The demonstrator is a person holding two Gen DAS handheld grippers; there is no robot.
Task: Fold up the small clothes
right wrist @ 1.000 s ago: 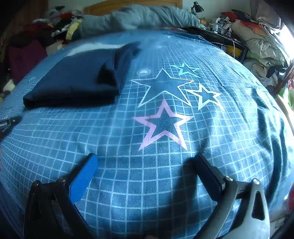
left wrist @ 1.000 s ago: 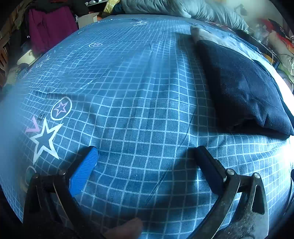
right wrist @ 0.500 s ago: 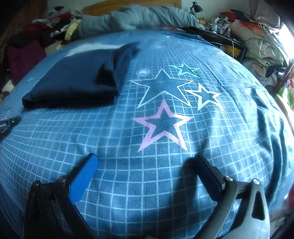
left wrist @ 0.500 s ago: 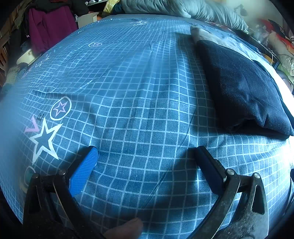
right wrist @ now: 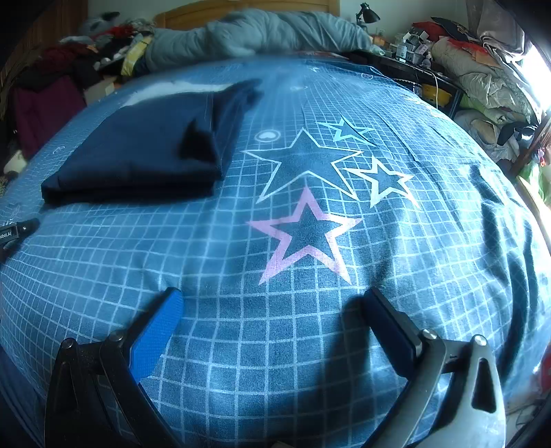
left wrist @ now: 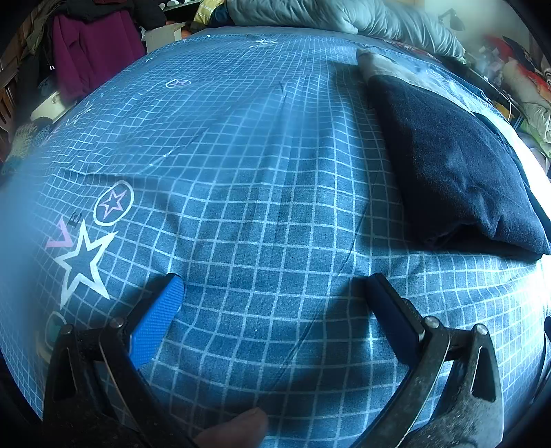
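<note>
A folded dark navy garment point(left wrist: 454, 162) lies on the blue checked bedspread point(left wrist: 248, 179), at the right in the left wrist view. It sits at the upper left in the right wrist view, garment point(right wrist: 144, 148), with one corner flap standing up. My left gripper point(left wrist: 275, 286) is open above bare bedspread, well short of and left of the garment. My right gripper point(right wrist: 272, 299) is also open, empty, over the bedspread point(right wrist: 241, 331) just below a pink star print point(right wrist: 306, 234). A sliver of the left gripper point(right wrist: 13, 234) shows at the left edge of the right wrist view.
A grey duvet point(right wrist: 261, 34) is bunched at the head of the bed by a wooden headboard point(right wrist: 241, 8). Piled clothes and bedding point(right wrist: 489, 79) crowd the right side, and a maroon garment point(left wrist: 93, 51) hangs at the left. A fingertip point(left wrist: 237, 427) shows at the bottom edge.
Both grippers have shifted only slightly; the garment sits a touch lower and closer in the right wrist view. Both stay open and empty.
</note>
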